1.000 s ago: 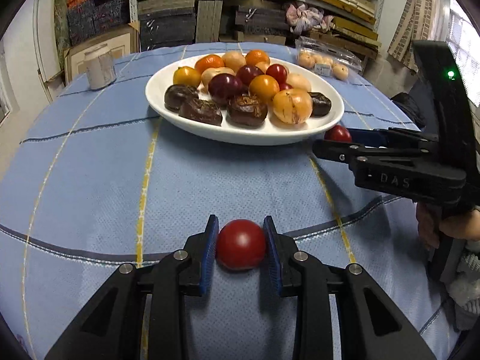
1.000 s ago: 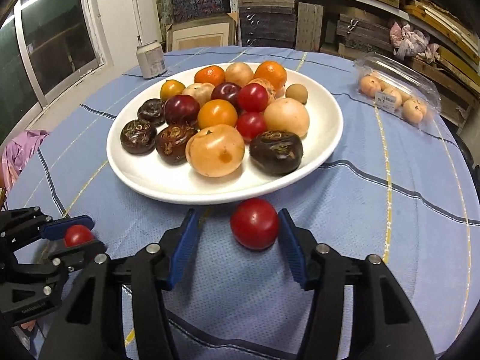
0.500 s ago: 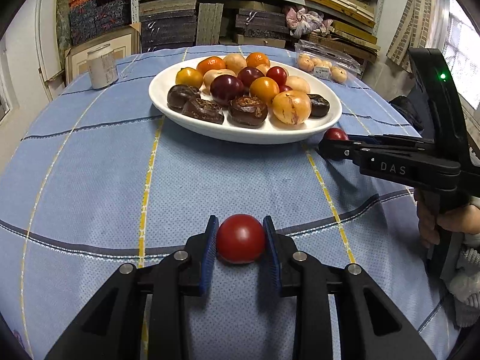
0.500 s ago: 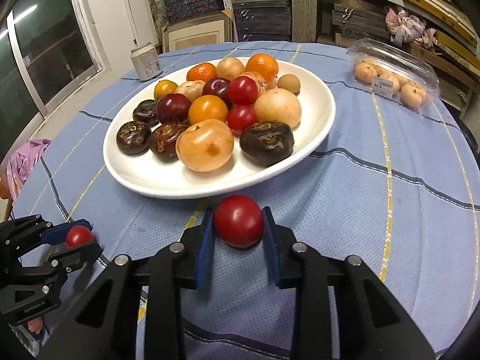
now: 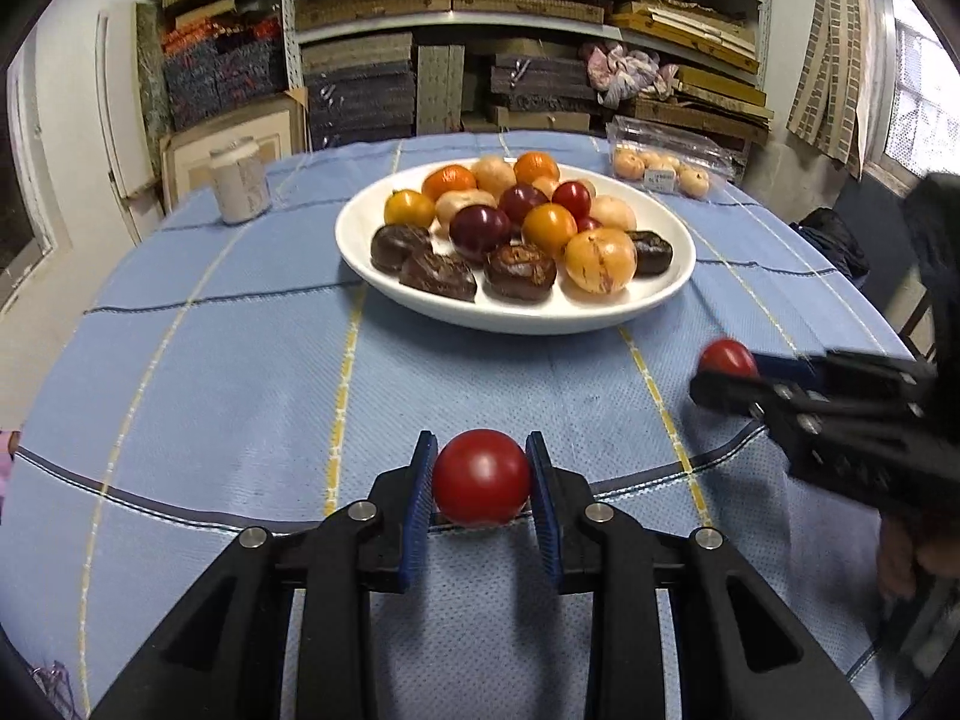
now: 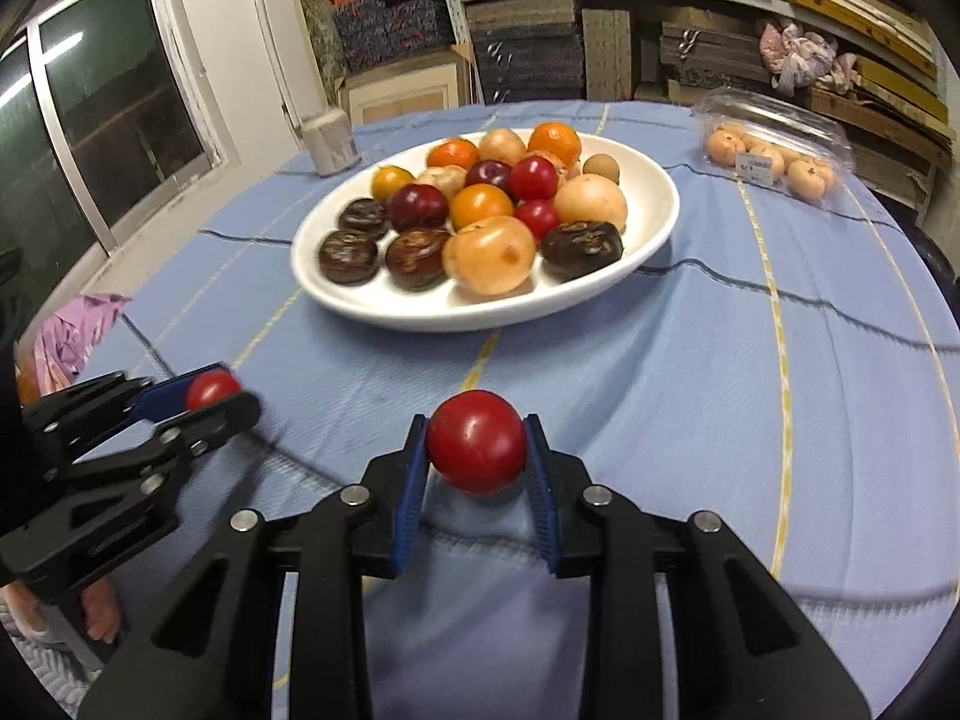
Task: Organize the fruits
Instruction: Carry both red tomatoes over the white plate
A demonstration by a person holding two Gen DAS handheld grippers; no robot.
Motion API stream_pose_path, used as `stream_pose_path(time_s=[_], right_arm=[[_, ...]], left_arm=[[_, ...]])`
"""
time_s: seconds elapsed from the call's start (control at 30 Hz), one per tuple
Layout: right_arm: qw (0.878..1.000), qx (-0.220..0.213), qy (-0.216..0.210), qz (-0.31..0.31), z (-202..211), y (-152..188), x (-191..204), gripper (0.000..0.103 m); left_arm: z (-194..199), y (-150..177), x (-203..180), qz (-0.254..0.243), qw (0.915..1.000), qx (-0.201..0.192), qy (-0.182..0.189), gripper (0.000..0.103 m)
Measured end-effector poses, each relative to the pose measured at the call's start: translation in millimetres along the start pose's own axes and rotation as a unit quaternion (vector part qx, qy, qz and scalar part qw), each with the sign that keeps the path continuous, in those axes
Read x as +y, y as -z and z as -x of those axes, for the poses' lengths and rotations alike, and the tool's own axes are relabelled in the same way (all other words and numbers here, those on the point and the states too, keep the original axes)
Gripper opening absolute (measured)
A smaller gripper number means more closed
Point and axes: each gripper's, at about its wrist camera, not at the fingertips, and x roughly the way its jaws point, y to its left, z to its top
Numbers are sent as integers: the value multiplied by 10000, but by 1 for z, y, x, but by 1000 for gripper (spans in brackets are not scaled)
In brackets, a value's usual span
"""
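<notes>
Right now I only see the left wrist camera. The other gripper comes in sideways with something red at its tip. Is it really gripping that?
Observer: Yes. In its own camera the right gripper has just been closing, and both blue pads press on a red fruit.
Operator: And what holds the gripper I look along?
Observer: Fingers of a hand show under the handle of the left gripper.
Operator: Anything beside it?
Observer: A purple cloth shows past the table's edge, beyond that gripper.
</notes>
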Motion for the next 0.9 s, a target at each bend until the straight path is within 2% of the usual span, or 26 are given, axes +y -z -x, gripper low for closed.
stream_pose_path(time_s=[0.27, 0.47, 0.63, 0.8, 0.9], right_arm=[[9985, -429, -189, -272, 45, 37, 24, 30], [9960, -739, -306, -406, 83, 39, 28, 30], [9919, -1242, -190, -197, 127, 0, 30, 30], [9812, -1927, -100, 32, 173, -65, 30, 30], [9775, -2106, -50, 107, 173, -98, 27, 30]], left_arm=[[34, 5, -9, -72, 9990, -424, -99, 30], [55, 2, -6, -31, 9981, -605, -89, 30], [75, -36, 4, -40, 9965, -836, -15, 30], [88, -109, 13, -7, 9931, -1170, 1, 30], [79, -144, 8, -78, 9921, -1249, -36, 30]])
